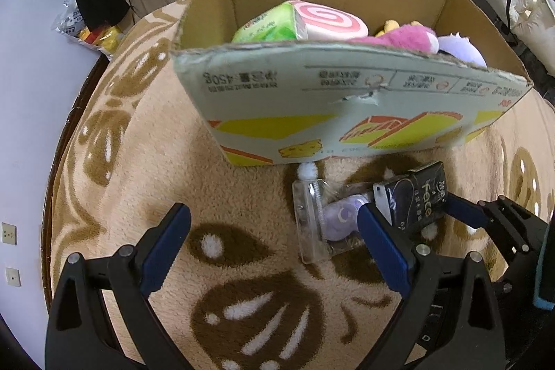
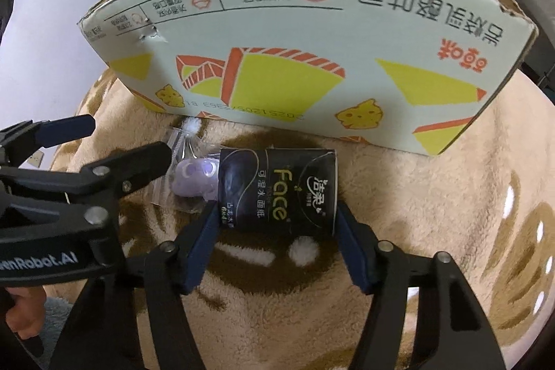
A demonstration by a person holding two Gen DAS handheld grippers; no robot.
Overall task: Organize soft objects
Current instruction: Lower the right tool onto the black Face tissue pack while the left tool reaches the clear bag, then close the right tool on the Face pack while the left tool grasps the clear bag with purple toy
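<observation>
I see the black tissue pack (image 2: 277, 191) lying on the patterned rug (image 2: 433, 196), just in front of the cardboard box (image 2: 312, 58). My right gripper (image 2: 277, 224) has its blue pads against both sides of the pack, pressing it. Beside it lies a clear bag with a purple plush (image 1: 338, 219). My left gripper (image 1: 274, 241) hangs wide open, holding nothing. Soft toys (image 1: 399, 39) sit inside the box.

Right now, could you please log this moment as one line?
right gripper: closed on black tissue pack | left gripper: open, empty | bagged purple toy: on rug | box: partly filled
</observation>
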